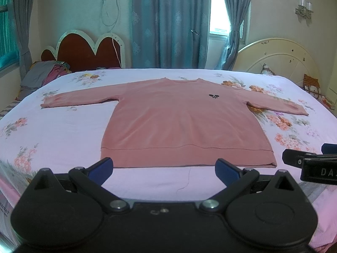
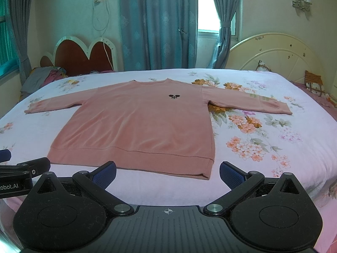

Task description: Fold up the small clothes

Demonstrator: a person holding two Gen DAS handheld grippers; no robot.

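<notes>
Left gripper (image 1: 163, 169) wide open near the hem, right gripper (image 2: 167, 174) likewise open and empty, pink sweater (image 1: 183, 118) spread flat on the floral bedsheet (image 1: 63, 130), sleeves outstretched.

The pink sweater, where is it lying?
The sweater lies flat on the floral bed, sleeves spread, its hem nearest both open grippers.

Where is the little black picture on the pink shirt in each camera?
Left wrist view: the small black logo sits right of center, on the upper chest of the pink sweatshirt.
Right wrist view: the small black logo sits near the middle of the picture, again on the upper chest of the pink sweatshirt.
Shared landmark: the cream round headboard stands at the far right in both.
</notes>
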